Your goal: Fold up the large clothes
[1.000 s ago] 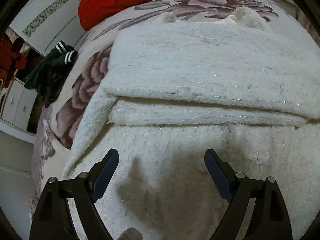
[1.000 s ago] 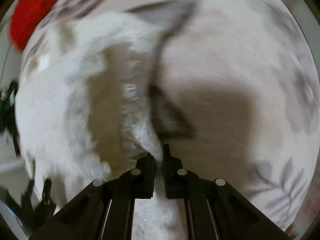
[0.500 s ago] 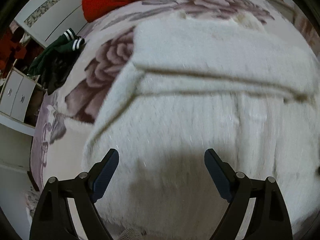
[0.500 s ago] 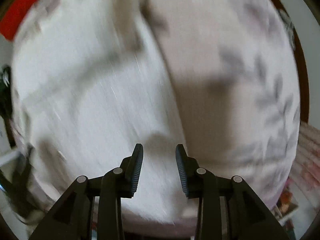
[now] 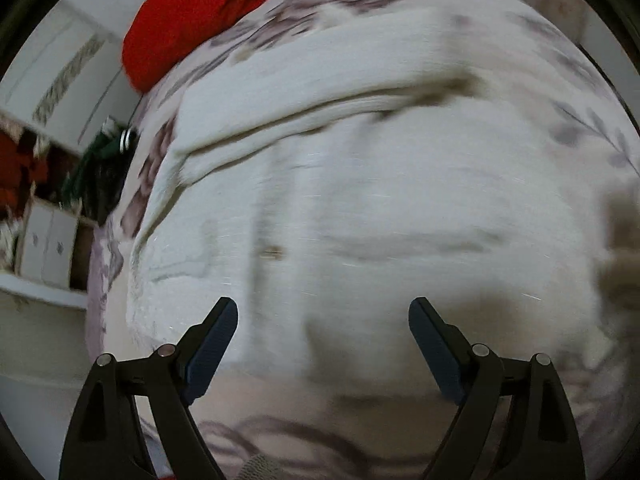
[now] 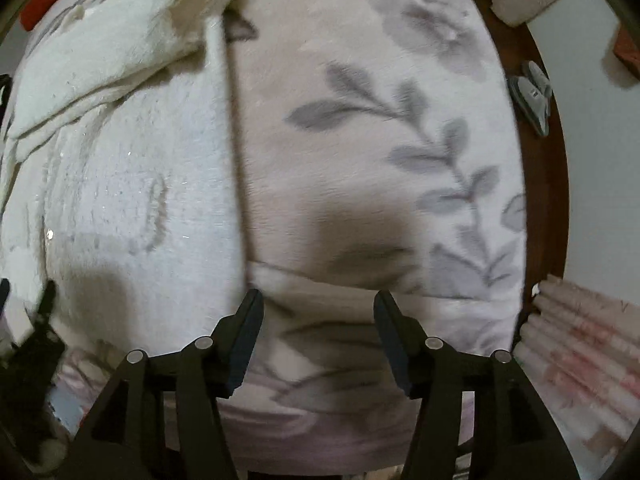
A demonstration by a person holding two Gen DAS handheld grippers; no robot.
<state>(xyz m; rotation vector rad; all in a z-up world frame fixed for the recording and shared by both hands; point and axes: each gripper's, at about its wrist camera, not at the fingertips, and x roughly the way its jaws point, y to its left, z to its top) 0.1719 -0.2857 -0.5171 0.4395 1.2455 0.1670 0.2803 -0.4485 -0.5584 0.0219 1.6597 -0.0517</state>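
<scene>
Two grippers, both empty. Left gripper (image 5: 323,326) hangs with jaws spread wide over the near hem of the white fleece garment (image 5: 380,208); nothing between them. Right gripper (image 6: 319,312) points down past the garment's right edge, jaws opening, only the floral bedspread (image 6: 380,128) beneath. Garment lies flat on the bed, upper part already folded down in a band. Farther off: a red garment (image 5: 192,16) at the bed's far side, and what looks like dark green clothing (image 5: 100,168), blurred. Step: between folds. Next calls for pinching both near corners and carrying them up.
</scene>
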